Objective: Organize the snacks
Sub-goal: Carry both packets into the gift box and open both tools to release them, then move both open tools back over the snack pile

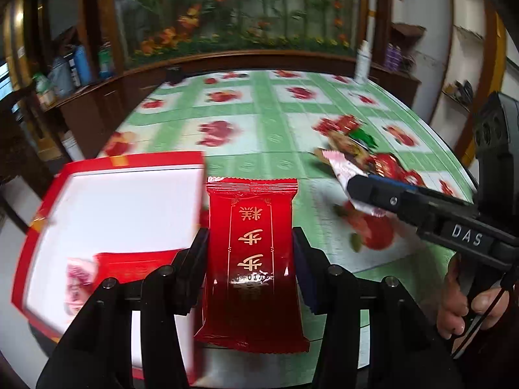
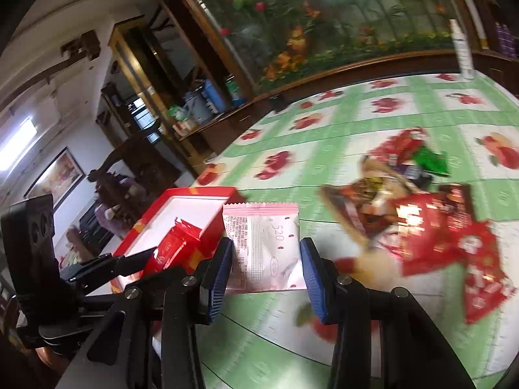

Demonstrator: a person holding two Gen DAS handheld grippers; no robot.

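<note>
Here the red box (image 1: 107, 214) sits at the worktop's (image 1: 259, 129) near edge, with bare cloth beyond. The left tool (image 1: 250, 246) grips a glossy red packet (image 1: 251, 259); the right tool (image 2: 266, 259) grips a pink packet (image 2: 262, 243).

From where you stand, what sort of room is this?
Most likely a living or dining room in a home. A fruit-print tablecloth covers the table, a big framed flower painting hangs behind it, and a wooden cabinet crowded with bottles stands to one side.
</note>
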